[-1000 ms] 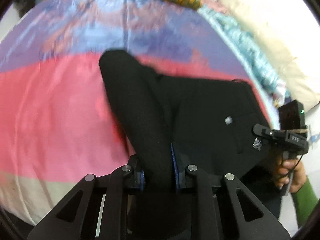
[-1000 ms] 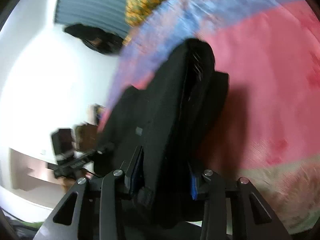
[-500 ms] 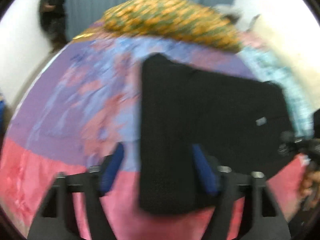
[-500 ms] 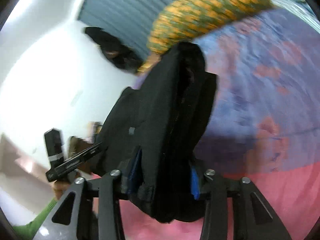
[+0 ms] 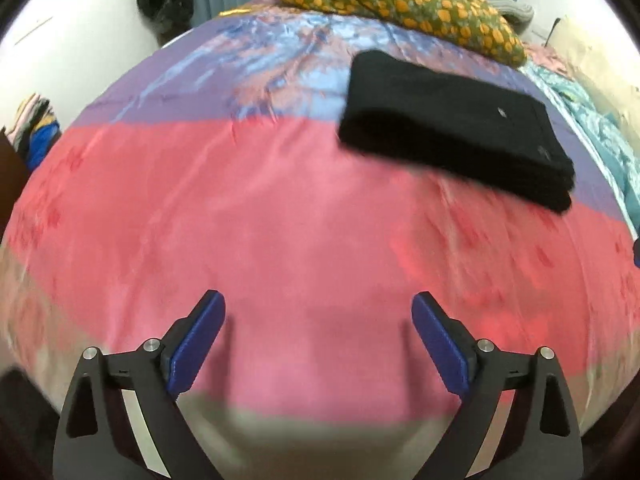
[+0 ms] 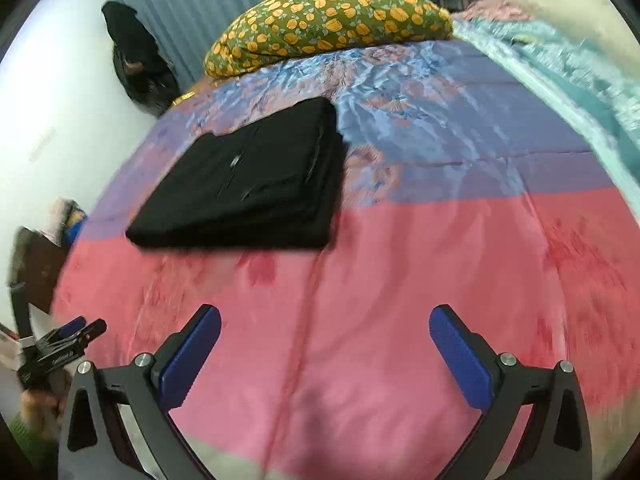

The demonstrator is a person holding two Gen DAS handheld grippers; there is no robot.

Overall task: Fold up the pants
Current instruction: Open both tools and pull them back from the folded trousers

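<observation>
On the bed (image 6: 400,280), the black pants (image 6: 256,184) lay folded into a compact stack, apart from both tools. Left tool (image 5: 318,320) and right tool (image 6: 324,332) gaped wide, holding nothing. Folding looked finished; only withdrawal seemed needed.

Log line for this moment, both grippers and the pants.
left gripper: open, empty | right gripper: open, empty | black pants: folded, flat on bedspread, near floral pillow | contact: none

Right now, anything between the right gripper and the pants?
Nothing. In the right wrist view only bare pink bedspread lies between the open right gripper and the folded pants. The left wrist view shows the same.
</observation>
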